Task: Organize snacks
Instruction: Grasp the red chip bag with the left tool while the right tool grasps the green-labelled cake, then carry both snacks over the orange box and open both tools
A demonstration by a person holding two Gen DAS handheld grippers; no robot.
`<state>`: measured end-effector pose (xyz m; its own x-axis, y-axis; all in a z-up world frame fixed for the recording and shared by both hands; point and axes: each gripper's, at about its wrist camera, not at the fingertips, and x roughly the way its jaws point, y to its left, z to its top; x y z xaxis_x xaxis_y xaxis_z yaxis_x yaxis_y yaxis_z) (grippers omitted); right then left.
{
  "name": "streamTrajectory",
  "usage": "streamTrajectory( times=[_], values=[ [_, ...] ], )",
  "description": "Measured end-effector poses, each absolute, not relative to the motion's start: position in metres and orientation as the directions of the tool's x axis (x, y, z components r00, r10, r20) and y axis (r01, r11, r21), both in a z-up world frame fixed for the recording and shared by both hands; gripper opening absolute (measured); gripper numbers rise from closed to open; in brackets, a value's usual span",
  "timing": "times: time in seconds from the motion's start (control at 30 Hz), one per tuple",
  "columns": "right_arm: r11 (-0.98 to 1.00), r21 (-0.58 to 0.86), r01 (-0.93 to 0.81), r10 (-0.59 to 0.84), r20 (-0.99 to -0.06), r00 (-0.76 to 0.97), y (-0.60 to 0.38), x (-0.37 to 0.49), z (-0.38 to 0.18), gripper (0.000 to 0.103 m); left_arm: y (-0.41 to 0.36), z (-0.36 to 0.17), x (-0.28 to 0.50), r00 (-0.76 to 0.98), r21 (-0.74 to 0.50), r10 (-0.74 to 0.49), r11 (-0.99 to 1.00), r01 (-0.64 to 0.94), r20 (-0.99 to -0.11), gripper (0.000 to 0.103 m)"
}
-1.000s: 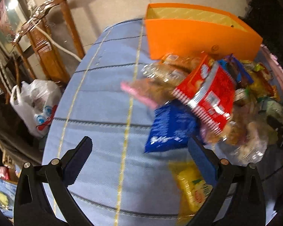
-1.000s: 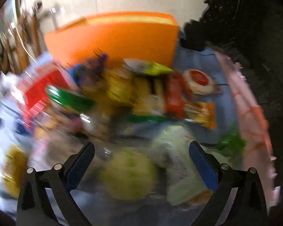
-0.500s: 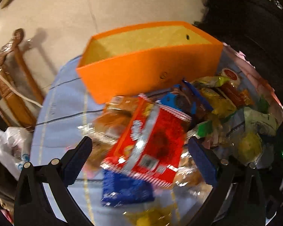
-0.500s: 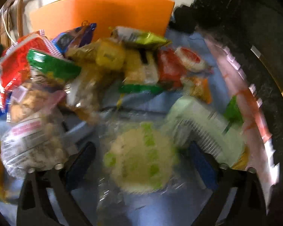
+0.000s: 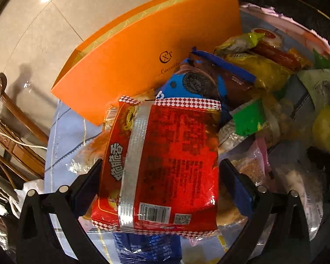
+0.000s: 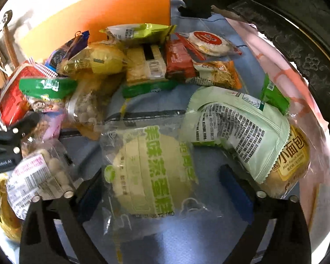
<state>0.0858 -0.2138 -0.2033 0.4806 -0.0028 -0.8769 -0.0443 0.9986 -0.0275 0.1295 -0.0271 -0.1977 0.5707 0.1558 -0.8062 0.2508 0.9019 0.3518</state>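
Covering the table, a blue cloth (image 6: 156,237) meets pale floor tiles (image 5: 81,6).

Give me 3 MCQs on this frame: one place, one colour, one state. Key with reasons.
1. The red snack pack lies:
A. between the left gripper's jaws
B. inside the orange box
C. on the floor

2. The print on the round cake's clear wrapper is:
A. purple
B. green
C. black

3. The right gripper is:
A. shut on the cake
B. shut on nothing
C. open around the cake

Key: A, the jaws flank the pack on the pile; B, green characters run across the wrapper; C, the jaws have just been closing, but the right pad stands clear of the wrapper.
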Motion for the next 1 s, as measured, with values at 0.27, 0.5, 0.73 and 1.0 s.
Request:
streamTrajectory(
  times=[0.27,0.5,0.73,1.0],
  values=[
    [0.999,0.015,-0.047,0.035,-0.887,0.460,-0.219,0.098,-0.202,0.056,-0.012,-0.189,0.126,0.545,0.286,0.104,0.923,0.260,-0.832,0.061],
    [0.996,0.003,-0.086,0.048,-0.845,0.533,-0.215,0.088,-0.166,0.056,-0.008,-0.165,0.119,0.557,0.232,0.069,0.946,0.226,-0.827,0.061],
    [0.995,0.018,-0.098,0.073,-0.798,0.599,-0.210,0.071,-0.126,0.056,0.001,-0.130,0.111,0.556,0.127,-0.019,0.967,0.222,-0.831,0.061],
    [0.982,0.093,-0.164,0.181,-0.714,0.677,-0.200,0.093,-0.073,0.056,0.013,-0.078,0.124,0.622,0.034,-0.109,0.976,0.214,-0.775,0.061]
  ],
)
